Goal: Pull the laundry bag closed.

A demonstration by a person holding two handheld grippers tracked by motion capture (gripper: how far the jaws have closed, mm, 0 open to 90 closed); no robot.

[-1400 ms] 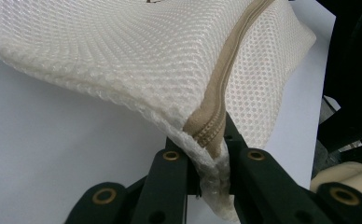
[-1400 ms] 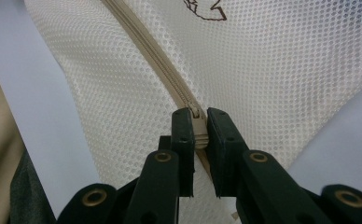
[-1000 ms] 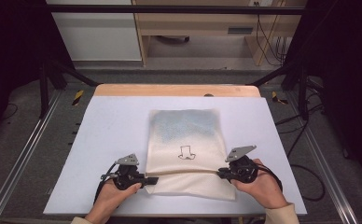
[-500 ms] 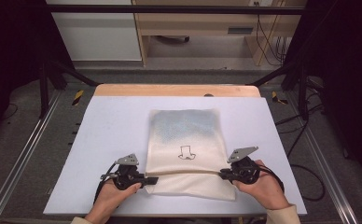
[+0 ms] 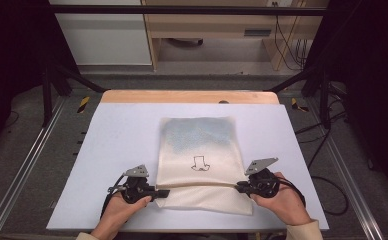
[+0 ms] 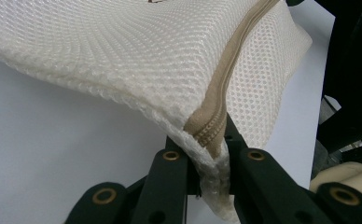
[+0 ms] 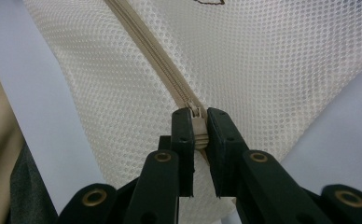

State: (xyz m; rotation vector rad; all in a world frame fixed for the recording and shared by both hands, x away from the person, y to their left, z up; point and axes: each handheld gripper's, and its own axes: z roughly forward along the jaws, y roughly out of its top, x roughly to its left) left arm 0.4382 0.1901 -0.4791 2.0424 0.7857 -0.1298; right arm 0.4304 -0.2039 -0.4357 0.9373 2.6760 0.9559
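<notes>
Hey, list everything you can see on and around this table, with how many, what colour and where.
Mesh bag: one, cream with a small dark outline drawing, centre of the table, near end lifted.
Zipper: one, tan, across the bag's near end, its pull pinched in the right tool.
Table: one, pale blue-white top with a wooden far edge.
Cabinet: one, white, on the floor beyond the table, left.
Cables: several, black, far right of the floor.
Left tool: one, black, shut on the bag's left corner.
Right tool: one, black, at the bag's right edge.
Hands: two, at the near edge, each holding a tool.
</notes>
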